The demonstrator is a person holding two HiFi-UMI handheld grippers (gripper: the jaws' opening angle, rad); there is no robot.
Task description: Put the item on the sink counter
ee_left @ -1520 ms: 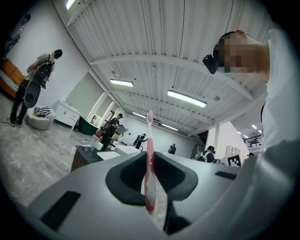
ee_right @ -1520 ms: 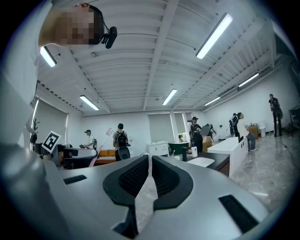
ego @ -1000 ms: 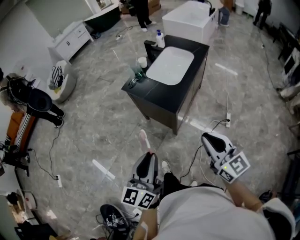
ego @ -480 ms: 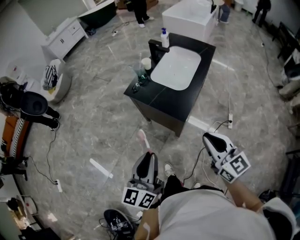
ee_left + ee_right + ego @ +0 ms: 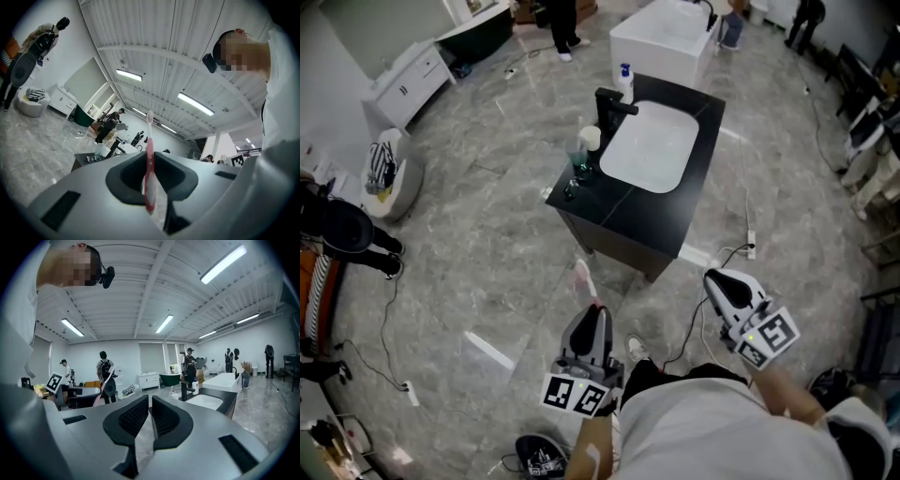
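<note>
A pink toothbrush (image 5: 584, 278) sticks out forward from my left gripper (image 5: 597, 313), which is shut on its handle low in the head view. In the left gripper view the toothbrush (image 5: 149, 159) stands upright between the jaws. My right gripper (image 5: 718, 277) is held to the right at the same height, shut and empty. The black sink counter (image 5: 661, 218) with its white basin (image 5: 649, 147) stands ahead on the floor, well beyond both grippers. The counter (image 5: 228, 396) also shows at the right of the right gripper view.
On the counter's left end stand a white cup (image 5: 590, 138), a green glass (image 5: 578, 160), a black faucet (image 5: 609, 101) and a soap bottle (image 5: 625, 77). A white bathtub (image 5: 661, 33) lies behind it. Cables and a power strip (image 5: 750, 240) lie on the floor at the right. People stand around the room.
The counter has shifted in the head view as the camera moved toward it. Both grippers keep their places in the view, the toothbrush still held.
</note>
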